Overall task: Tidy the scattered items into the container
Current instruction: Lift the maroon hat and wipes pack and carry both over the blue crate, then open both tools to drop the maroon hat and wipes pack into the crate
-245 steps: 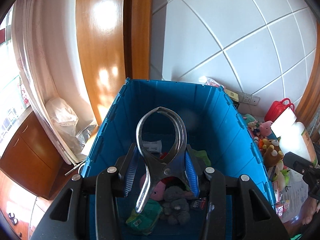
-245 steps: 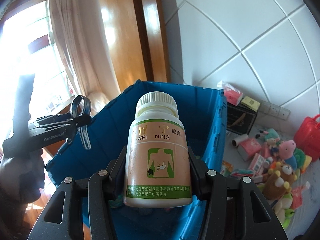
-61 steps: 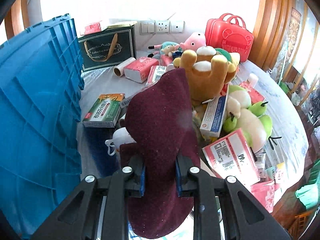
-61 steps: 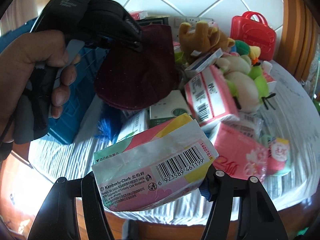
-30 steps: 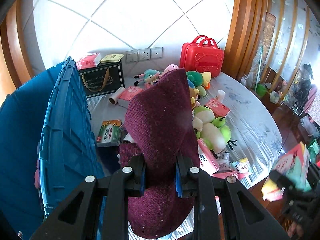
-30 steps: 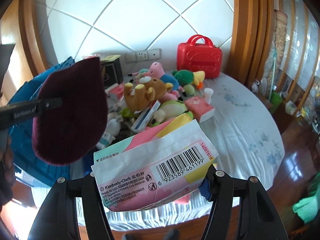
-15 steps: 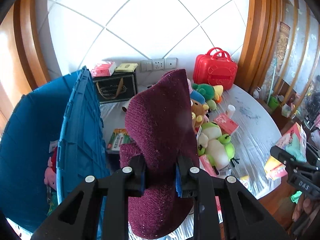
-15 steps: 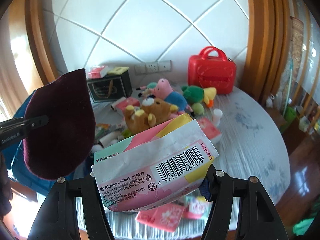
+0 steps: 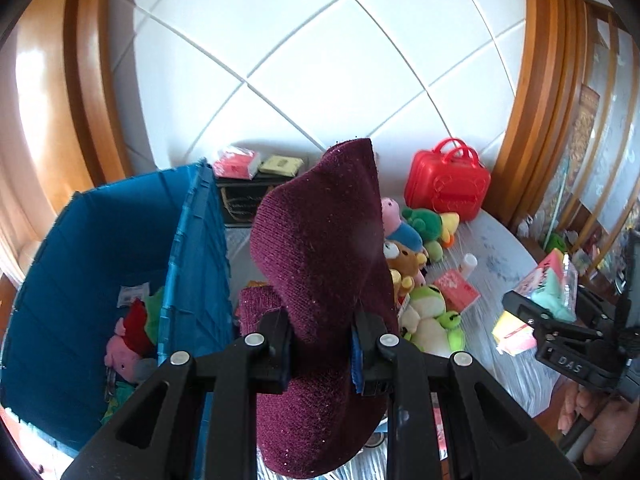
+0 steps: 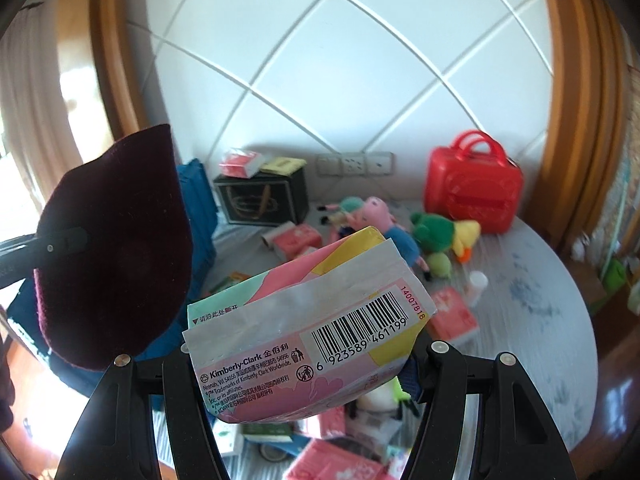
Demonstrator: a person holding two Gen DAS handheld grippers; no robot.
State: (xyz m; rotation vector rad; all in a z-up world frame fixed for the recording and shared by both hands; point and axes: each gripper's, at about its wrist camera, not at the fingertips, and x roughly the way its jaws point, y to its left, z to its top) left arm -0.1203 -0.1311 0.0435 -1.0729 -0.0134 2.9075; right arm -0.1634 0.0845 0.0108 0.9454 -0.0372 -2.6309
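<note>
Your left gripper (image 9: pixel 322 346) is clamped tight on a maroon knit hat (image 9: pixel 320 240), held above the table beside the blue crate (image 9: pixel 100 248). Your right gripper (image 10: pixel 298 356) grips a pink tissue pack (image 10: pixel 304 336) at half width. Beyond: grey tablecloth (image 10: pixel 532 280), plush toys (image 10: pixel 432 236), red toy suitcase (image 10: pixel 472 188), white tiled wall (image 9: pixel 320 60).

bin (image 9: pixel 192 280) mouth: open, toys low inside | table (image 10: pixel 540 280) right part: bare | middle: plush toys (image 9: pixel 424 264)

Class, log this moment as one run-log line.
left hand-held gripper: shut on maroon hat | right hand-held gripper: shut on tissue pack | blue crate: open
</note>
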